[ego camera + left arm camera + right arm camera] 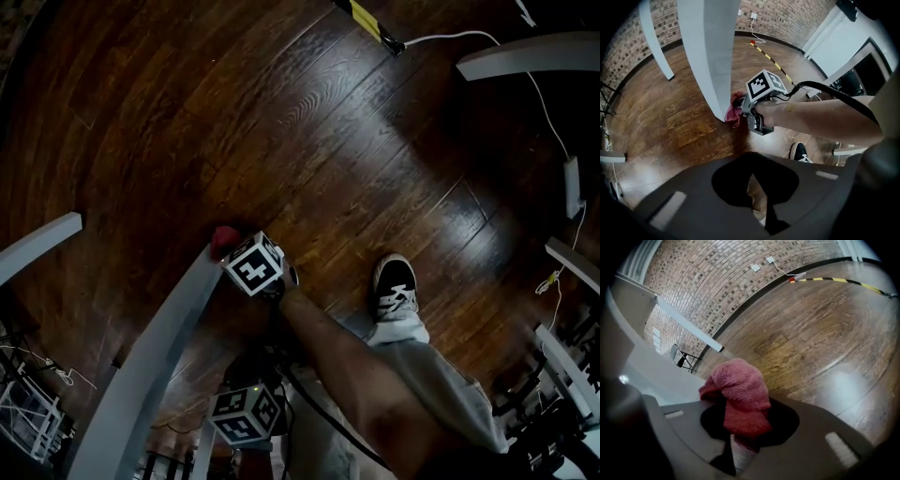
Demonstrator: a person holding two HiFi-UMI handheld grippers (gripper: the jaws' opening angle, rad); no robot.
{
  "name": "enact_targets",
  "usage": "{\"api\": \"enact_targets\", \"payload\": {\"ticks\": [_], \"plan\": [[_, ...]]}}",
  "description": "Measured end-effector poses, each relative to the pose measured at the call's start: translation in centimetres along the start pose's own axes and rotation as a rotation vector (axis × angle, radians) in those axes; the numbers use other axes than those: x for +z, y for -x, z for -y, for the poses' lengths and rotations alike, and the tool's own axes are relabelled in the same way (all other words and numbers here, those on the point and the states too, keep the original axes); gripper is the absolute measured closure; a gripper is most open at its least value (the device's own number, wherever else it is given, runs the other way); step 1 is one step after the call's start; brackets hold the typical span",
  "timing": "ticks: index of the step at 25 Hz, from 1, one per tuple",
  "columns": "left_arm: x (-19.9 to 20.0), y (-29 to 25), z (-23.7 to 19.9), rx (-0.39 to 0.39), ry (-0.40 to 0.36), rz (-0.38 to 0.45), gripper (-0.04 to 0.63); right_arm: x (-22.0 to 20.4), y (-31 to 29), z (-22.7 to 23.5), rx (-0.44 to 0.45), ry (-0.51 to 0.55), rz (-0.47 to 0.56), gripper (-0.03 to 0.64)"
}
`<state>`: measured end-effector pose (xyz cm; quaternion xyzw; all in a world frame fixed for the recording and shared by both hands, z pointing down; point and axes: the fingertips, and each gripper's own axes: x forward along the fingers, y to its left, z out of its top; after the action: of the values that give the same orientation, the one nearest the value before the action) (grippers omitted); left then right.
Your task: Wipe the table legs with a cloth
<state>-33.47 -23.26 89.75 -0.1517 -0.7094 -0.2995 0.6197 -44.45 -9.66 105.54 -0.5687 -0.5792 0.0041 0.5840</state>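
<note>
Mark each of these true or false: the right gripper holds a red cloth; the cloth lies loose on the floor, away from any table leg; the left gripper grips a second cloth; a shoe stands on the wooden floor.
1. The right gripper holds a red cloth. True.
2. The cloth lies loose on the floor, away from any table leg. False: it is clamped in the right gripper and held against the grey table leg, near its foot.
3. The left gripper grips a second cloth. False: nothing shows between its jaws.
4. A black-and-white shoe stands on the wooden floor. True.
</note>
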Motion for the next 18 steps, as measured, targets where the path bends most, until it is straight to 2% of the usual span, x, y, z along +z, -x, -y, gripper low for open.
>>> {"api": "enact_targets", "payload": {"ticks": [2,6,10,15,18], "plan": [[0.5,-0.3,0.1,-0.011,-0.006,0.008,0.598,0.2,-1.0,-0.1,0.027,0.014,-0.031,0.535],[0.9,-1.1,-0.2,-0.022,-0.031,0.005,0.600,0.3,-2.6,0.8,0.046,-0.059,-0.089,0.541],[1.1,-1.8,-1.3,-0.019,-0.034,-0.002,0.598,0.6,-3.9,0.3,0.108,-0.053,-0.154,0.556],[0.7,-1.0,-1.8,-0.025,-0.006,0.002,0.600,2.3,-2.8,-3.0,0.270,-0.048,-0.155,0.568],[-0.1,0.2,-1.5,-0.029,0.001,-0.006,0.598,4.1,-0.9,-6.0,0.334,-0.029,-0.130,0.568]]}}
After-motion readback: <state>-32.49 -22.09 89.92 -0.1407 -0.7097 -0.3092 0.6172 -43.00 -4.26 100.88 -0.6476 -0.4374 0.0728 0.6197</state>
